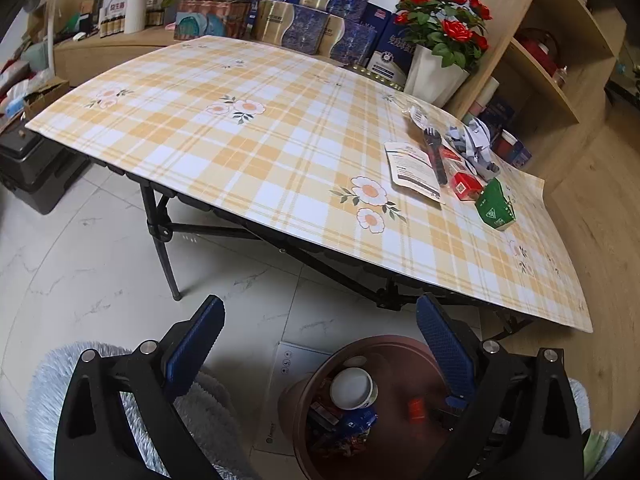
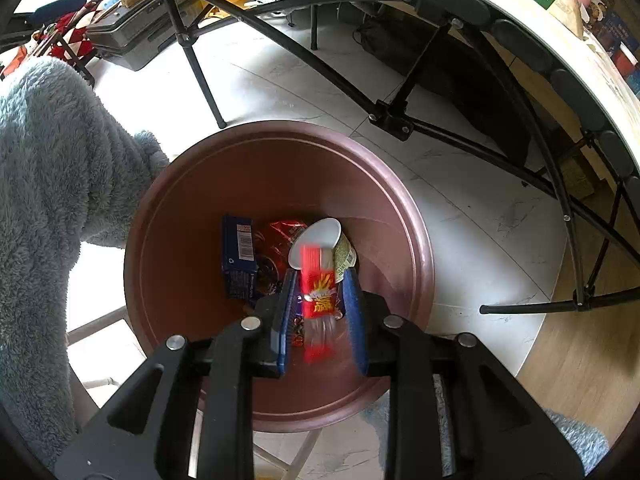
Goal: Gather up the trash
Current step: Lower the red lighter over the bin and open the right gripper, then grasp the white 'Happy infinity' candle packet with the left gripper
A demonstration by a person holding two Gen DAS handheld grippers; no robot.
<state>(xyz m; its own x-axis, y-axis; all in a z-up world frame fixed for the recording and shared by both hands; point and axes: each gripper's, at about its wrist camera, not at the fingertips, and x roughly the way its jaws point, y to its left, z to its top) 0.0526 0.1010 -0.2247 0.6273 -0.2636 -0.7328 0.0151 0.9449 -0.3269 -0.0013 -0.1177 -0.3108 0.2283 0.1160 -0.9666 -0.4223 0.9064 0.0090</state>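
**Red wrapper over the brown bin**

The right hand-held gripper points down into the brown bin. A blurry red wrapper sits between its blue pads, and there is a small gap at the 3 o'clock pad — I cannot tell if it is held. The left hand-held gripper is wide and empty. More trash waits on the tabletop at 2 o'clock — a green box too.

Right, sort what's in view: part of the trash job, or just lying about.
Job:
brown bin
red packet between the right tool fingers
paper cup and blue box in the bin
green carton
red box
black fork

Lying about:
rose pot
boxes behind the table
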